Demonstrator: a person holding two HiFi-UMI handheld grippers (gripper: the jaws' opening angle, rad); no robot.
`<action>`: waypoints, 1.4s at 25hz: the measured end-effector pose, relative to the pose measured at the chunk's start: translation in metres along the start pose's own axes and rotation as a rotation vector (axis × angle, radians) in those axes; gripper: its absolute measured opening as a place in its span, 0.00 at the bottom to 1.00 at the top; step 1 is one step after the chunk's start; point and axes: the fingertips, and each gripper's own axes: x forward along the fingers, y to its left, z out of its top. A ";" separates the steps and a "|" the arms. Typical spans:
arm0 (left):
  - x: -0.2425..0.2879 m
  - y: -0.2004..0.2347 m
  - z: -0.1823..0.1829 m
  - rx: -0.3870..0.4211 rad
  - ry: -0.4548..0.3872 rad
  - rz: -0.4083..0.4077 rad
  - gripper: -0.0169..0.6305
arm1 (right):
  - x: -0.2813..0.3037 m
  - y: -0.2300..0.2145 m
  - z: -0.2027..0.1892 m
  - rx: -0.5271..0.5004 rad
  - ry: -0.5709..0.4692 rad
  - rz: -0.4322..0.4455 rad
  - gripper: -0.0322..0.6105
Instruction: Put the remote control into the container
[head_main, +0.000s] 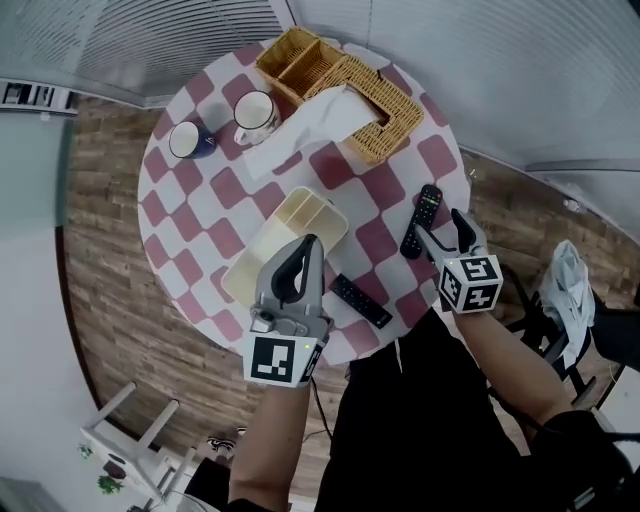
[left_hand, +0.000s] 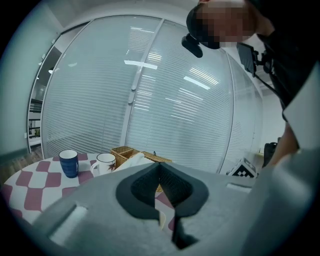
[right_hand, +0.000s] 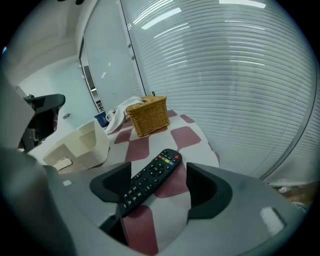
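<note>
A black remote control (head_main: 421, 219) lies near the right edge of the round checkered table (head_main: 190, 215). My right gripper (head_main: 443, 233) stands open around its near end. In the right gripper view the remote control (right_hand: 150, 179) lies slantwise between the spread jaws, and neither pad touches it. A second black remote (head_main: 361, 301) lies near the table's front edge. The cream container (head_main: 283, 238), with several compartments, sits in the middle of the table. My left gripper (head_main: 311, 243) hovers over its near side, shut with nothing in it. Its closed jaws fill the low part of the left gripper view.
Wicker baskets (head_main: 342, 88) stand at the far side with a white cloth (head_main: 300, 135) spilling from them. A blue mug (head_main: 190, 140) and a white mug (head_main: 255, 116) stand at the far left. A wooden floor surrounds the table, and glass walls with blinds stand behind it.
</note>
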 end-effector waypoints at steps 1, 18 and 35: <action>0.001 -0.001 -0.001 -0.003 0.001 -0.002 0.03 | 0.004 -0.001 -0.003 0.009 0.019 -0.014 0.59; -0.021 0.010 -0.008 -0.058 0.007 0.034 0.03 | 0.039 0.009 -0.007 0.018 0.178 -0.038 0.47; -0.043 0.019 -0.001 -0.072 -0.029 0.104 0.03 | 0.040 0.072 -0.004 -0.281 0.318 0.118 0.20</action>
